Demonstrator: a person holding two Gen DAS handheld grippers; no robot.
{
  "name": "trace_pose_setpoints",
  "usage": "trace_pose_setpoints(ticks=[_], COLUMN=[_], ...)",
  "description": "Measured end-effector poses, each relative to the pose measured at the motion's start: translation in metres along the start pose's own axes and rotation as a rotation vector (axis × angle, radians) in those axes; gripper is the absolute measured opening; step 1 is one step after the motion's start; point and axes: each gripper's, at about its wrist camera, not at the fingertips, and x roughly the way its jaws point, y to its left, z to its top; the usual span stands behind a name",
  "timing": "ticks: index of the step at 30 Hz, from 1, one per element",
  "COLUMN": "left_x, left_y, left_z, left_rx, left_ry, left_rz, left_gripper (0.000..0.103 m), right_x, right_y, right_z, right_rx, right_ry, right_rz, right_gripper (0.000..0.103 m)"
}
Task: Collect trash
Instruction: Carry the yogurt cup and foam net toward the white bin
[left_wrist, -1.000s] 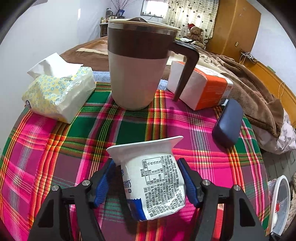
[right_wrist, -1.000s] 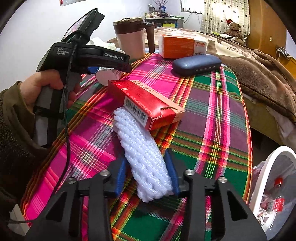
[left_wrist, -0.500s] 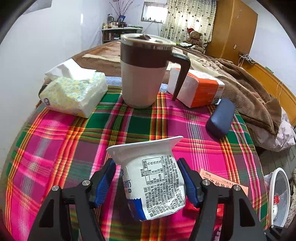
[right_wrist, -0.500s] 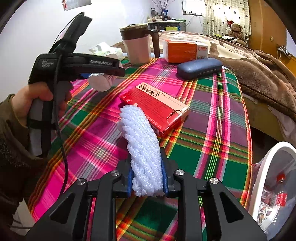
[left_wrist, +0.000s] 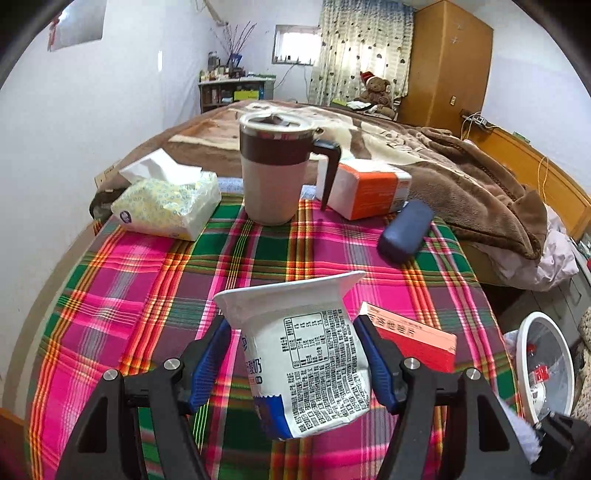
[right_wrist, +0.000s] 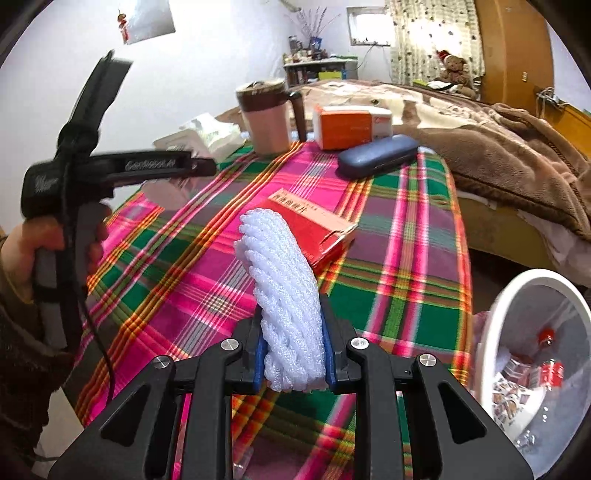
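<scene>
The left gripper (left_wrist: 295, 363) is clamping a yogurt cup (left_wrist: 303, 354), the right gripper (right_wrist: 293, 354) a foam net (right_wrist: 284, 295), above the table (right_wrist: 406, 229). Next comes carrying both to the bin (right_wrist: 532, 291) beside it.

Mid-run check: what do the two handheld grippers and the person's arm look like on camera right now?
Both are matte black frames with silver bolts and blue pads on the fingers. Seen from the right wrist view, the left gripper has a black body with blurred white lettering, a grey handle, a black cable hanging down and a dark flat device mounted on top. The hand on it comes out of a dark olive-brown sleeve.
</scene>
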Motion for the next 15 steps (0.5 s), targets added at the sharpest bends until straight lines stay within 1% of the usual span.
trace_pose_setpoints(ticks=[2, 9, 11, 15], left_x=[-0.010, -0.039, -0.050, -0.068], left_y=[-0.003, -0.021, -0.030, -0.044], left_z=[-0.003, -0.014, -0.018, -0.024], left_rx=[-0.004, 0.026, 0.049, 0.062], left_ry=[-0.009, -0.048, -0.068, -0.081], left_rz=[-0.020, -0.042, -0.045, -0.093], left_gripper=[0.068, 0.068, 0.068, 0.068], right_x=[-0.008, -0.027, -0.034, -0.047], right_y=[-0.003, -0.012, -0.015, -0.025], right_z=[0.000, -0.003, -0.005, -0.008], right_rx=[0.010, 0.037, 0.052, 0.077], right_ry=[-0.018, -0.066, -0.082, -0.110], right_rz=[-0.007, -0.039, -0.050, -0.074], right_gripper=[0.025, 0.025, 0.025, 0.025])
